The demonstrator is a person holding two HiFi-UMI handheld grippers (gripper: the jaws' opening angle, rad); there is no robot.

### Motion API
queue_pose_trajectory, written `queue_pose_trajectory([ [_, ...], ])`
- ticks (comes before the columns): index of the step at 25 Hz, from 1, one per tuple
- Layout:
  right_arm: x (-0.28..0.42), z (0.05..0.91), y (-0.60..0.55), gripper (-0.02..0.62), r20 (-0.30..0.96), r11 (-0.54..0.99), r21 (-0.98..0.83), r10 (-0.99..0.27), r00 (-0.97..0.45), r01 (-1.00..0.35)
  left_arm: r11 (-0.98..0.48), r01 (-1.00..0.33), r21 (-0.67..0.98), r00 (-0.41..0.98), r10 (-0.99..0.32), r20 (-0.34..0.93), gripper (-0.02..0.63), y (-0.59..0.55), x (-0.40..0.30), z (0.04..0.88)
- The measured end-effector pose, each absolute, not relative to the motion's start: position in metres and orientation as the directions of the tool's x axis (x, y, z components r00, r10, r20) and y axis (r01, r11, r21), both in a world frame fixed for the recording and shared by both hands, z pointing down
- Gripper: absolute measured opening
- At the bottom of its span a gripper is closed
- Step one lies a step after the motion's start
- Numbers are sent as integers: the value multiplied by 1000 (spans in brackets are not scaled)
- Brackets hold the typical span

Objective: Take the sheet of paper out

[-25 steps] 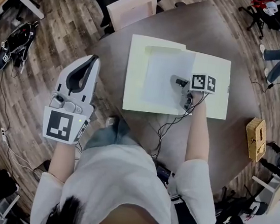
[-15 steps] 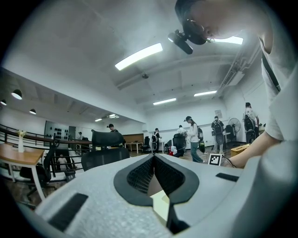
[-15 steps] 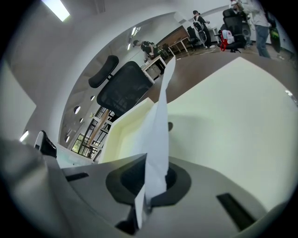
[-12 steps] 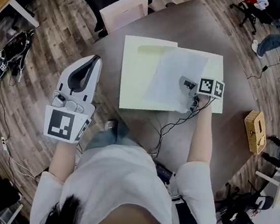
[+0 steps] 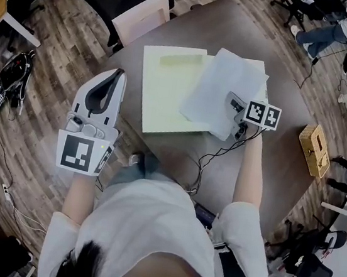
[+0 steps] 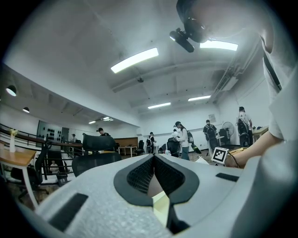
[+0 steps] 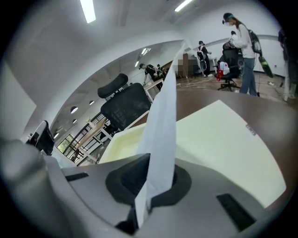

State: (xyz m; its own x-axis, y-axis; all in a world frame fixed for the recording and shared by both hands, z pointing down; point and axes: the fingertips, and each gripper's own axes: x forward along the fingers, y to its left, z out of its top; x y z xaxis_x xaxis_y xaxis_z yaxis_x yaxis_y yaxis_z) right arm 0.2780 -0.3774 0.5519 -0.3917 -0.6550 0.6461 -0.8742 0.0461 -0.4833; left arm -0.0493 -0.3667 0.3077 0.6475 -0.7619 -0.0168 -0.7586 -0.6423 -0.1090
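Observation:
A pale yellow folder (image 5: pixel 167 92) lies open on the round brown table (image 5: pixel 270 173). A white sheet of paper (image 5: pixel 222 84) slants above the folder's right half, clear of its pocket. My right gripper (image 5: pixel 231 100) is shut on the sheet's near edge. In the right gripper view the sheet (image 7: pixel 165 116) stands up from between the closed jaws of the right gripper (image 7: pixel 156 174), with the folder (image 7: pixel 209 135) below. My left gripper (image 5: pixel 114 74) hovers off the table's left edge, its tips together and holding nothing. The left gripper view shows that gripper (image 6: pixel 153 160) pointing level across the room.
A pale chair (image 5: pixel 141 16) stands at the table's far side. A wooden box (image 5: pixel 314 150) sits near the right edge. A black cable (image 5: pixel 212 156) runs over the table's near part. People and office chairs (image 6: pixel 93 155) fill the room beyond.
The right gripper rose and drew the sheet up and to the right, out of the folder's pocket. The left gripper barely shifted.

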Motion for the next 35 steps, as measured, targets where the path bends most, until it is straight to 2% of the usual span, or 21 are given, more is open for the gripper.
queue_pose_trajectory([
  [14,278,464,-345,14,480,109,-266,-847,-230,-958,-709,-696,-113,717,-694,-61,8,-351,-20,291],
  [35,238,380,-264,15,285,81,-74,-953,-99,-994,-779,-616,-118,787,-608,-101,8,-306,-4,275],
])
